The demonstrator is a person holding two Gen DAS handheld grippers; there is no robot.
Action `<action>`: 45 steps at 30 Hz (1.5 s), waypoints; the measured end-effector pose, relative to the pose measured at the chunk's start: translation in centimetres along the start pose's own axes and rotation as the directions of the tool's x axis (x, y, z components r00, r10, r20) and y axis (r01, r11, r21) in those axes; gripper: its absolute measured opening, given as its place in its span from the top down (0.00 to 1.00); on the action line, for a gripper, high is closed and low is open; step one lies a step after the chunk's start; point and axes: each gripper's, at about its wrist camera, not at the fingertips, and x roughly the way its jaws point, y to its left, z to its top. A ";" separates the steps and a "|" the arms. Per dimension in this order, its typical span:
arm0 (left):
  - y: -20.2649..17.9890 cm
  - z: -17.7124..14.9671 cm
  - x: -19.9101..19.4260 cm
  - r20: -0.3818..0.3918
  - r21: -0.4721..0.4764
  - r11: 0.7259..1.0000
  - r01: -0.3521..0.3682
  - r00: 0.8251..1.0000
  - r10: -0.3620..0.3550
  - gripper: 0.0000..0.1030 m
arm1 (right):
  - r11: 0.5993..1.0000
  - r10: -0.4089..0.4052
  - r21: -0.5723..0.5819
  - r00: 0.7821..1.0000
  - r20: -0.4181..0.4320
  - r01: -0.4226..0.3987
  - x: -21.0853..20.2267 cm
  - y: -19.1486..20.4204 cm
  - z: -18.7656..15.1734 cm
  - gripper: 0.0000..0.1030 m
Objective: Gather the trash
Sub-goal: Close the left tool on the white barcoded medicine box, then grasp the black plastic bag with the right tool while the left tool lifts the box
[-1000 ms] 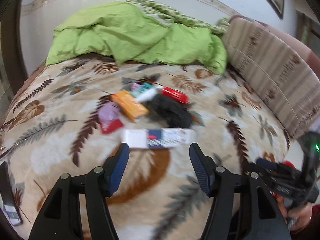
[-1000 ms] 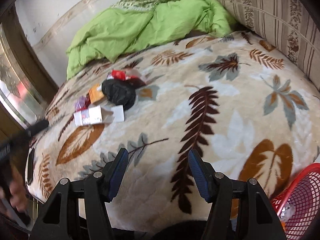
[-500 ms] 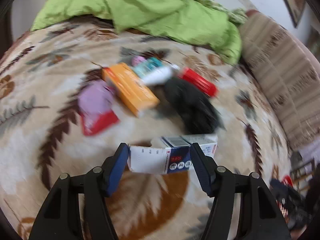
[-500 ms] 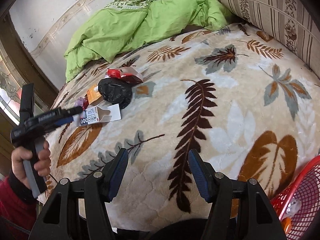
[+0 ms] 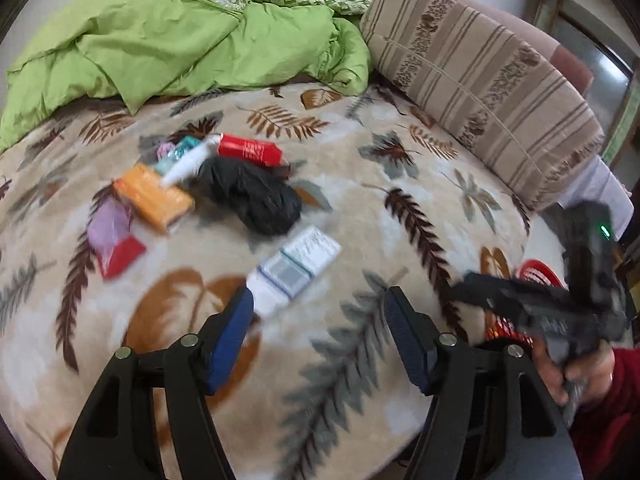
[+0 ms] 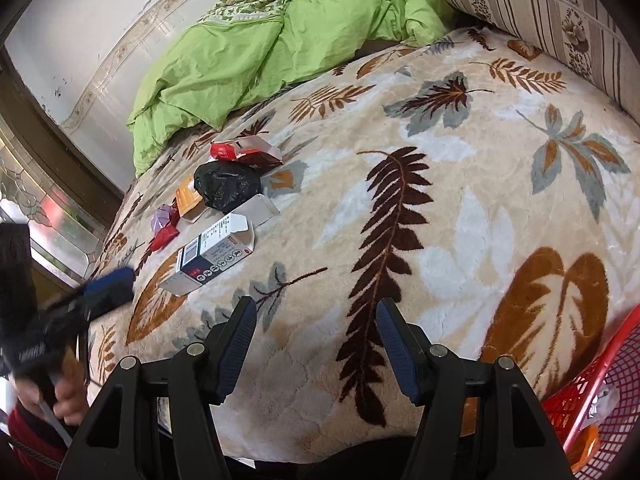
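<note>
A white and blue carton (image 5: 294, 268) lies slantwise on the leaf-patterned blanket (image 5: 400, 168). Its near end is just ahead of my left gripper's (image 5: 318, 320) left fingertip. The jaws are opening, with only blanket between the pads. From the right wrist view the carton (image 6: 216, 256) lies free, with the left gripper's blue pad (image 6: 110, 286) apart from it. Behind it lie a black bag (image 5: 256, 196), a red carton (image 5: 248, 150), an orange box (image 5: 154, 196) and a purple and red wrapper (image 5: 110, 236). My right gripper (image 6: 316, 332) is open over the blanket by the bed's edge and holds nothing.
A red mesh basket (image 6: 600, 412) stands beside the bed at the right; it shows in the left wrist view as a red rim (image 5: 536, 276). A green quilt (image 5: 180, 40) is heaped at the back. A striped cushion (image 5: 480, 80) runs along the right.
The left gripper reached the carton, which lay crosswise between its fingertips half a second ago. The carton now lies turned and free ahead of the left finger, the jaws wider. The right gripper stayed put.
</note>
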 end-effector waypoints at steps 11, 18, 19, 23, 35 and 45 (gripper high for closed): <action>-0.2 1.9 6.8 -0.138 0.123 0.990 -0.074 0.986 0.091 0.37 | 1.000 0.012 0.024 1.000 0.005 -0.012 -0.3 -0.6 -0.1 0.36; -1.2 1.4 8.7 -0.138 0.132 0.979 -0.153 0.976 0.171 0.59 | 1.000 0.006 0.011 1.000 0.003 -0.006 -0.2 -0.3 0.0 0.36; -1.1 1.2 8.8 -0.137 0.124 0.978 -0.168 0.973 0.184 0.60 | 1.000 0.008 0.014 1.000 0.003 -0.008 -0.3 -0.4 -0.1 0.36; -0.5 0.5 8.2 -0.102 0.081 0.972 -0.221 0.968 0.229 0.62 | 1.000 0.009 0.026 1.000 0.002 -0.009 -0.3 -0.6 0.0 0.36; 1.8 -3.5 0.6 0.069 -0.191 0.937 -0.292 0.948 0.310 0.68 | 1.000 -0.005 -0.026 0.999 -0.048 0.004 0.6 0.3 0.4 0.36; 6.2 -5.6 -1.3 0.103 -0.389 0.847 -0.363 0.896 0.432 0.68 | 0.969 0.069 -0.236 0.996 -0.054 -0.080 4.0 7.1 5.2 0.27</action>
